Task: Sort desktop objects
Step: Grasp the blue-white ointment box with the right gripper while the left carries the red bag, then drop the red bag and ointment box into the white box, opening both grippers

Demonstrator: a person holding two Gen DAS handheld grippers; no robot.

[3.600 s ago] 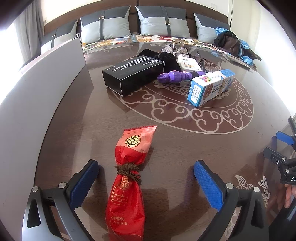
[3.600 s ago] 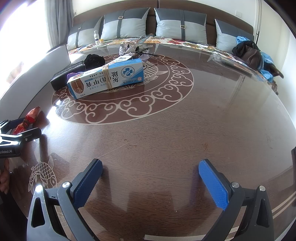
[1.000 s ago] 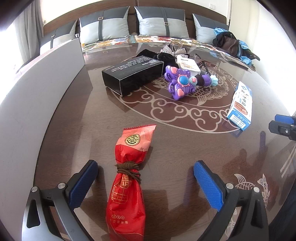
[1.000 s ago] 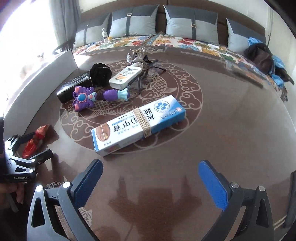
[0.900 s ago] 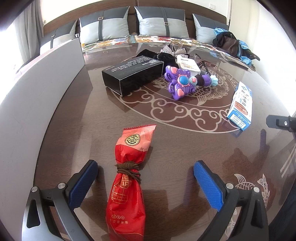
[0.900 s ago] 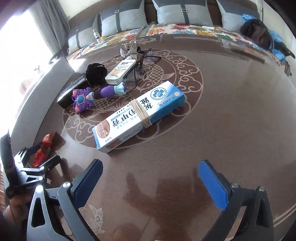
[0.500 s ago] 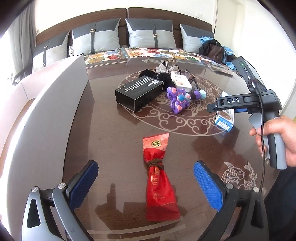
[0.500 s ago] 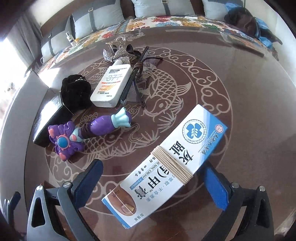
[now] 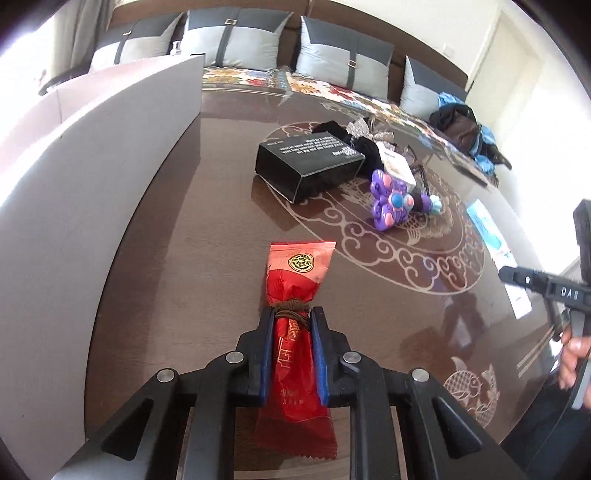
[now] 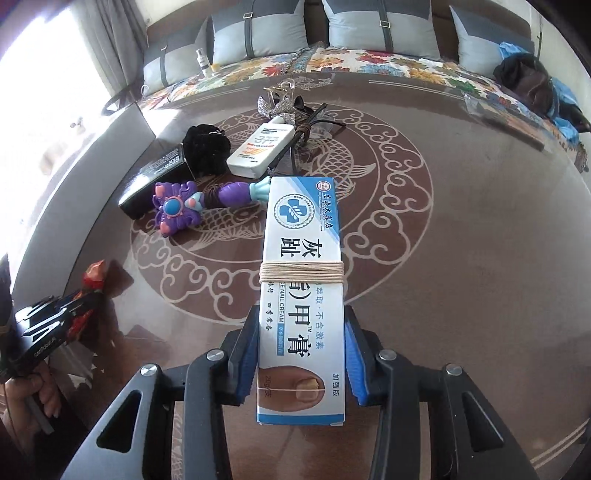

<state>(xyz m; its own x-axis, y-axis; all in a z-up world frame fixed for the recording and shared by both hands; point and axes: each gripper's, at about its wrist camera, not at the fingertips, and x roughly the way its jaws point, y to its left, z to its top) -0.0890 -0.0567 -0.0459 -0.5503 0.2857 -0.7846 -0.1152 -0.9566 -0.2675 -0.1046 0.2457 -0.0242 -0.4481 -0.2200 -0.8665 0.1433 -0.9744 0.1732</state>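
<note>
left tongs: i see my left gripper (image 9: 291, 317) pressed tight on the red snack bag (image 9: 295, 350), just under its brown string tie.
red snack bag: it sits on the dark table (image 9: 184, 258), with its top end pointing away from me.
right tongs: my right gripper (image 10: 301, 321) is closing in, and its blue pads (image 10: 251, 354) hug both long sides of the nail cream box (image 10: 301, 295).
nail cream box: it is blue and white, with a tan string wound round its middle. i cannot tell if it is off the table.
purple toy: the purple butterfly toy (image 10: 177, 208) lies past the box, to the left, on the swirl pattern.
black box: the black box (image 9: 308, 162) lies near the toy, a bit further off.
white bottle: the white bottle (image 10: 262, 147) lies beside a black fuzzy thing (image 10: 205, 147).
far end: the silver bow (image 10: 279, 107) is at the back of the pile, and grey cushions (image 10: 380, 26) line the sofa behind the table.
</note>
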